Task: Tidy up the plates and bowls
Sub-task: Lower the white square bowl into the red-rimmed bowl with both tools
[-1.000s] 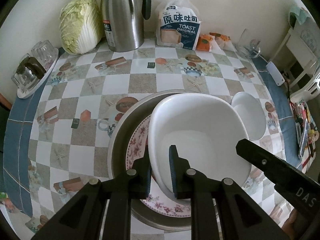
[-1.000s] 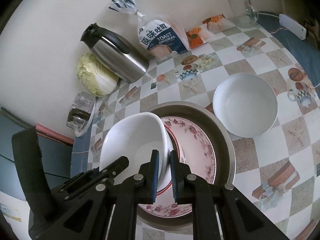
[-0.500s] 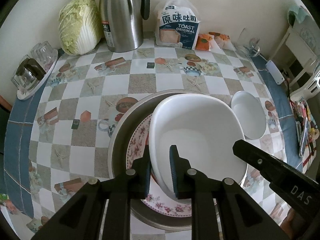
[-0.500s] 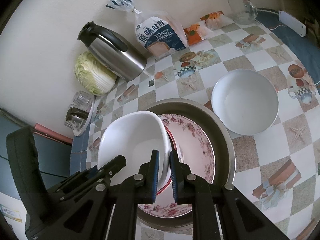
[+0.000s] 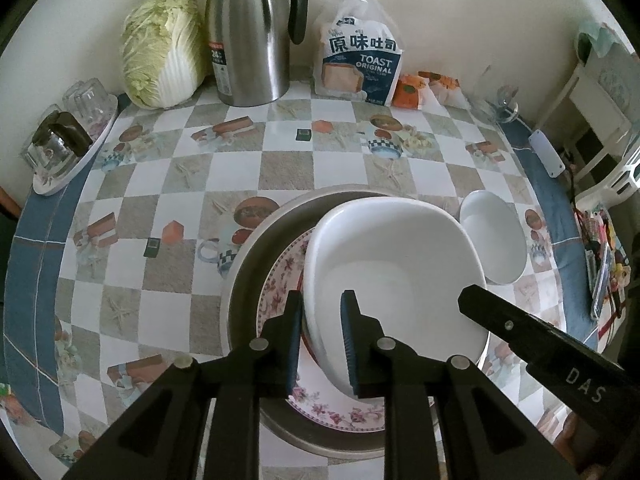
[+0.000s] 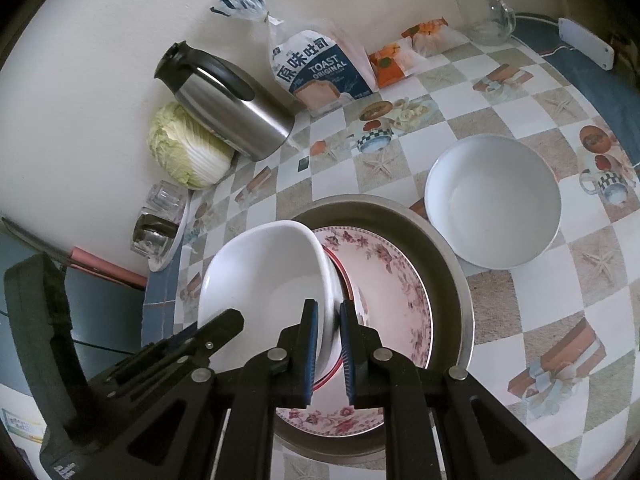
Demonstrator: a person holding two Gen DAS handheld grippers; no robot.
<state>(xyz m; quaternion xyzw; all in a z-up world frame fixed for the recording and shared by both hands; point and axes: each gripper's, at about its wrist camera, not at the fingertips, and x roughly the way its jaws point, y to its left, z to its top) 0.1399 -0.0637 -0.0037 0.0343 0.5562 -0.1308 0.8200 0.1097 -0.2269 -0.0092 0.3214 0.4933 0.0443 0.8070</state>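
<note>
A white bowl (image 5: 392, 264) hangs tilted over a flowered plate (image 5: 280, 280) that lies in a round metal basin (image 5: 248, 280). My left gripper (image 5: 322, 340) is shut on the bowl's near left rim, one pad outside the wall and one inside. My right gripper (image 6: 329, 344) is shut on the opposite rim of the same bowl (image 6: 264, 280), above the flowered plate (image 6: 392, 300). A right finger (image 5: 520, 328) shows in the left wrist view. A second white bowl (image 6: 492, 200) stands on the table right of the basin (image 6: 448, 264).
Along the wall stand a steel thermos (image 5: 252, 32), a cabbage (image 5: 164, 64), a toast bag (image 5: 360, 56) and orange snack packs (image 5: 408, 90). A tray of upturned glasses (image 5: 60, 148) sits far left. A glass mug (image 6: 484, 12) is at the back right.
The gap between the left jaws looks a touch wider around the bowl's rim. Both hands and the bowl stay where they were.
</note>
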